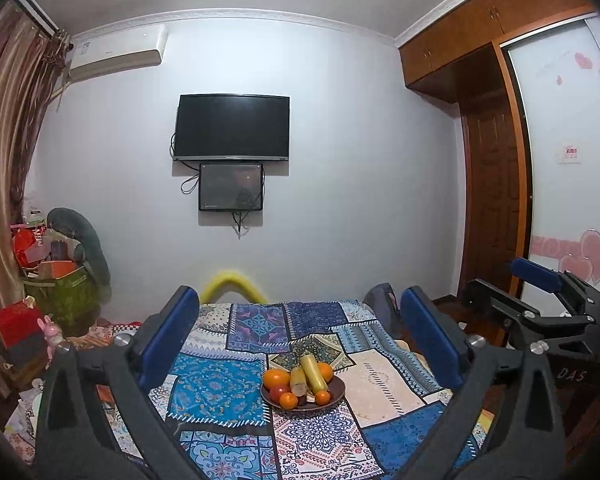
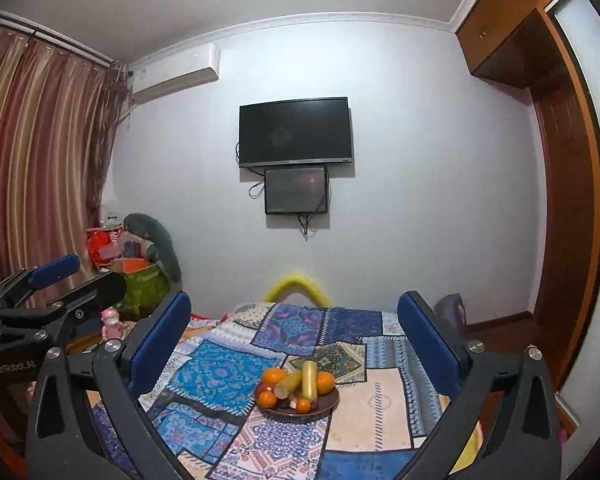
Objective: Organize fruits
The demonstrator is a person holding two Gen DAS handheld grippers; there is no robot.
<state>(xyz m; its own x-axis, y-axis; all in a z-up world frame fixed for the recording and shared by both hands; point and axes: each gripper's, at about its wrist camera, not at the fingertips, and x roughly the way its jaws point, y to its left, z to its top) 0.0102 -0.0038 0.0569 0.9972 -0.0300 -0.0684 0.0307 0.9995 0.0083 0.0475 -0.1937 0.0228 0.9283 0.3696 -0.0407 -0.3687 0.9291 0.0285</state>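
A dark brown plate [image 1: 337,397] [image 2: 328,403] stands on the patchwork cloth [image 1: 220,384] [image 2: 220,376] of the table. It holds several oranges [image 1: 276,378] [image 2: 273,376], two yellow-green corn cobs [image 1: 313,372] [image 2: 309,378] and a red fruit [image 1: 279,392]. My left gripper [image 1: 300,320] is open and empty, held above and short of the plate. My right gripper [image 2: 294,320] is open and empty, likewise above and short of the plate. The right gripper also shows at the right edge of the left wrist view [image 1: 496,288]. The left gripper also shows at the left edge of the right wrist view [image 2: 76,276].
A TV [image 1: 232,127] [image 2: 296,132] and a smaller screen [image 1: 231,187] hang on the far wall. Boxes and bags [image 1: 56,276] [image 2: 136,268] pile up at the left by the curtain [image 2: 40,160]. A wooden wardrobe [image 1: 496,184] stands at the right. A yellow chair back [image 1: 232,282] rises behind the table.
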